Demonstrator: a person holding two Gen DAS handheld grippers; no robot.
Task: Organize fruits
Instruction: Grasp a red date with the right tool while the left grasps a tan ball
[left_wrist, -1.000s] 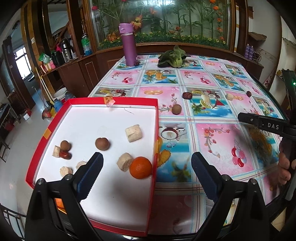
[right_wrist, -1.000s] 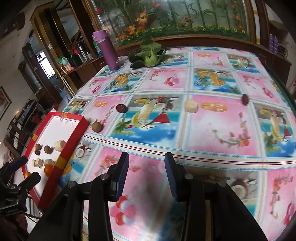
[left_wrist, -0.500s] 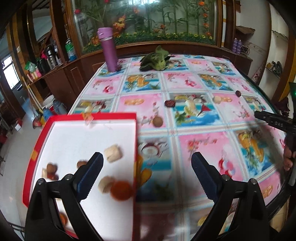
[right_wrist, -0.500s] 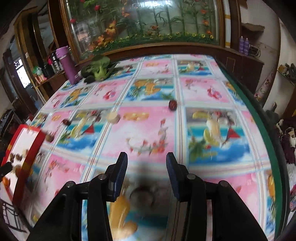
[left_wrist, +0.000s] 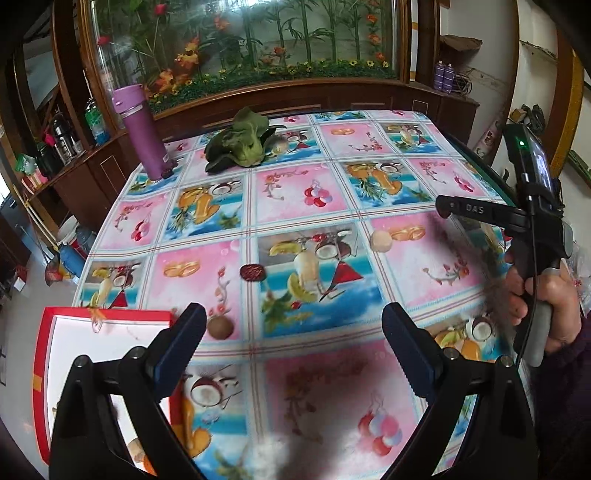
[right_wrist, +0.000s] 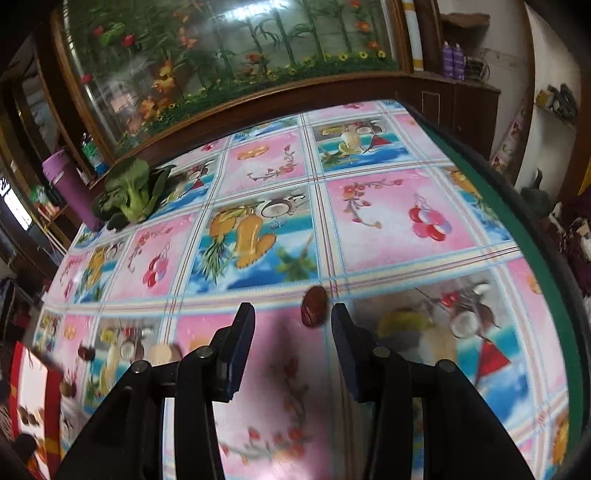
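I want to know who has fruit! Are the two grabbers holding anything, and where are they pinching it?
Nothing is held. The left gripper is wide open over the tablecloth, and the right gripper is open too, with the red date lying loose just ahead of its fingertips.

- The right gripper (right_wrist: 293, 334) has moved across the table toward the right edge. The dark red date (right_wrist: 314, 306), which one second ago lay far away at about 2 o'clock in its view, is now just ahead of the tips, near the right one.
- The left gripper (left_wrist: 293, 338) has swung to the right. The red tray (left_wrist: 43, 334), before in the centre of its view, now lies at about 8 o'clock and is half hidden by the left finger.
- The orange in the tray has almost left this view.
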